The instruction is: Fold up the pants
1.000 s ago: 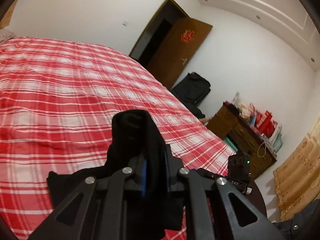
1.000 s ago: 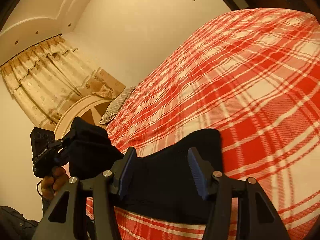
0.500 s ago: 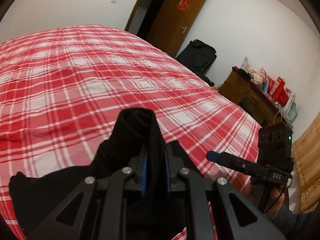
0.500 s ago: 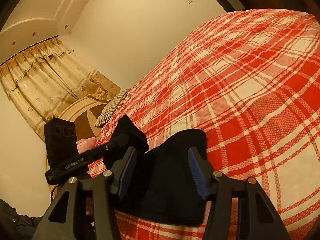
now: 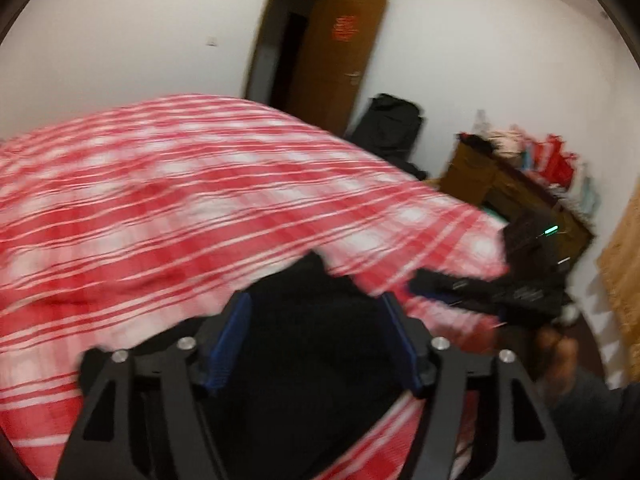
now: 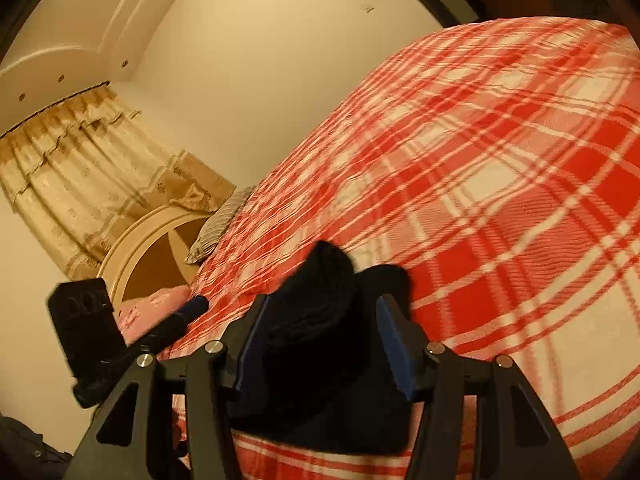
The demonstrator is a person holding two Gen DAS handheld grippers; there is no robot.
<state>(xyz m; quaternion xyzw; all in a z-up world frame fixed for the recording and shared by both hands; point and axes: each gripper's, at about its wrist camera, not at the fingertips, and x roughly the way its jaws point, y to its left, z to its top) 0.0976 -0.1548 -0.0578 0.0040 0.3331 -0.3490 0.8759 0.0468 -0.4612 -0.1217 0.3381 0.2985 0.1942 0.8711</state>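
Lying bunched at the lower centre of both frames, the black pants (image 6: 320, 340) rest on the red plaid bedspread (image 6: 500, 168). The left gripper (image 5: 316, 340) is held with jaws spread wide and nothing clamped; the right gripper (image 6: 320, 340) is likewise parted around the raised hump of cloth. With neither hold secured, the fold could be left to slump open. No containers are clearly seen; the cluttered dresser (image 5: 516, 192) at right is too blurred for contents to be told.
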